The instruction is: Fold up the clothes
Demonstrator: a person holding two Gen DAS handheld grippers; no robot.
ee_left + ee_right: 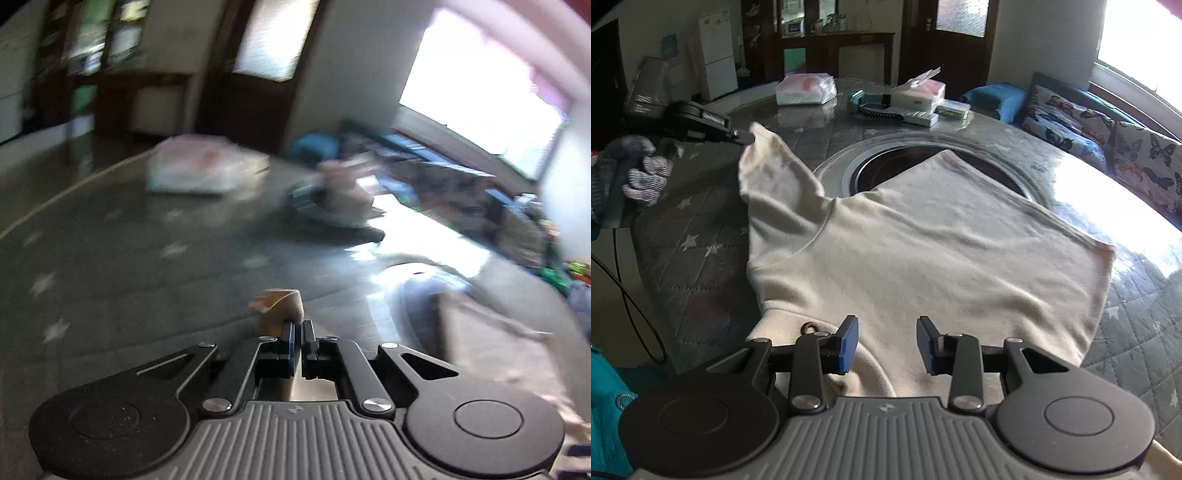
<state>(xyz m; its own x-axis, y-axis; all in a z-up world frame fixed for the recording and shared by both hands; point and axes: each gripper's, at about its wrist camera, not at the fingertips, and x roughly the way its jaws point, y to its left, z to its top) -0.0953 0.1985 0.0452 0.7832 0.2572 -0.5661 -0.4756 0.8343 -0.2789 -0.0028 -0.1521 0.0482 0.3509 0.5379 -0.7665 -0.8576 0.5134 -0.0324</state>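
The left claw point(748, 139) is pressed together on a sleeve cuff point(759, 134) of the cream shirt point(923, 236), lifting it off the table point(701, 236). The right claw point(887, 345) is spread, hovering over the shirt's near edge. Beyond it the shirt half covers a round recess point(886, 166). Farther off sit tissue packs point(805, 88) and boxes point(916, 98); no writing is readable.
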